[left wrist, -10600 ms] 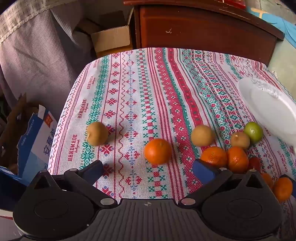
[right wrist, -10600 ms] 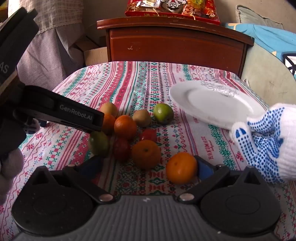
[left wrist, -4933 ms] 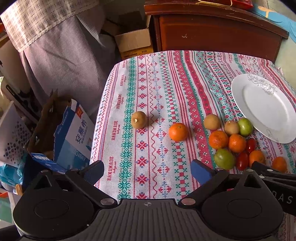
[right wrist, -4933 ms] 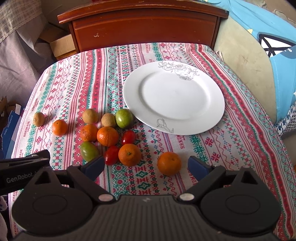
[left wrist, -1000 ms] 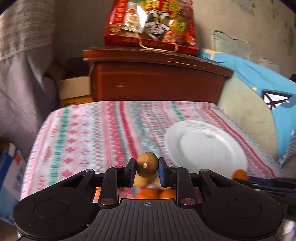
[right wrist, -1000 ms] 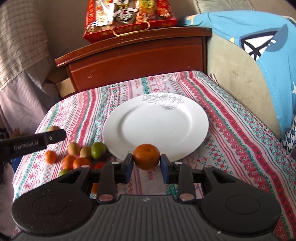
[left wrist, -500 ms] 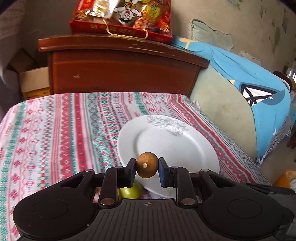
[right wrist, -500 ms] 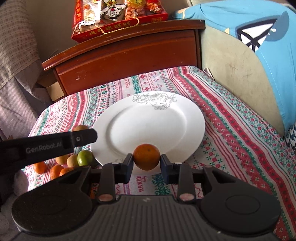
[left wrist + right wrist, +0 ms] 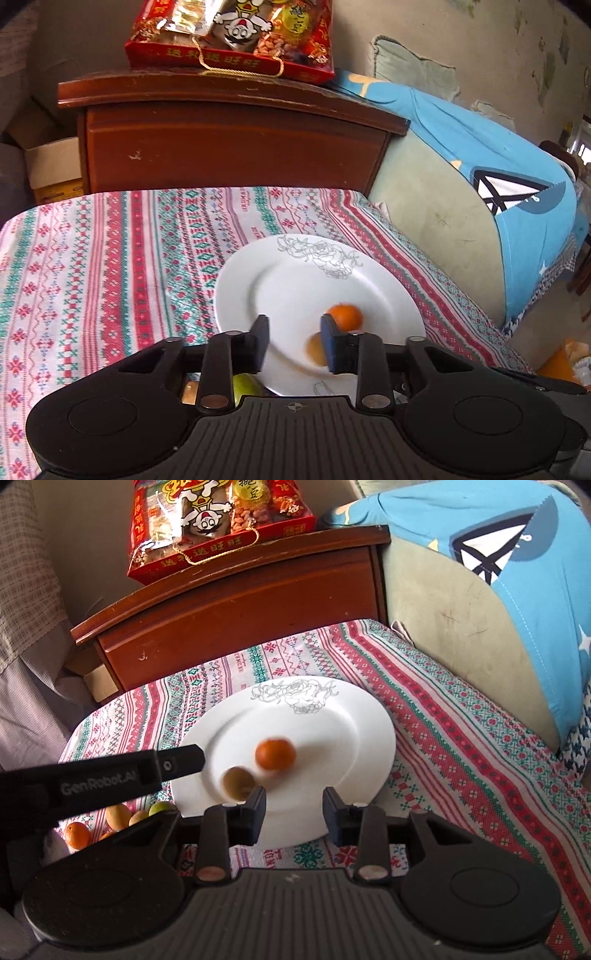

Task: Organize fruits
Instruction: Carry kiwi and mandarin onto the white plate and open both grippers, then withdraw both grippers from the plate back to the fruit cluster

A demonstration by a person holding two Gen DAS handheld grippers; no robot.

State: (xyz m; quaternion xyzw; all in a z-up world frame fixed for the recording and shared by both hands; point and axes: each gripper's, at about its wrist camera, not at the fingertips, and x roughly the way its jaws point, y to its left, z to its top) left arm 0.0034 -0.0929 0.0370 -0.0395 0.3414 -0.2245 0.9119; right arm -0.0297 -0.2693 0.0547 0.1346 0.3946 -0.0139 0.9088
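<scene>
A white plate (image 9: 295,288) (image 9: 332,738) lies on the patterned tablecloth. An orange (image 9: 345,316) (image 9: 275,753) and a brown kiwi-like fruit (image 9: 316,348) (image 9: 238,778) lie on it, both blurred. My left gripper (image 9: 294,338) is open and empty above the plate's near edge; one of its fingers shows in the right wrist view (image 9: 110,775). My right gripper (image 9: 294,806) is open and empty over the plate's near rim. Other fruits (image 9: 122,818) lie on the cloth left of the plate, among them a green one (image 9: 245,384).
A brown wooden cabinet (image 9: 229,147) stands behind the table with a red snack bag (image 9: 232,37) on top. A blue-covered cushion (image 9: 480,184) lies to the right. A cardboard box (image 9: 51,166) sits at the back left.
Both grippers have opened and let go of their fruits. The orange and the brown fruit have dropped onto the plate. Both grippers have moved closer over the plate.
</scene>
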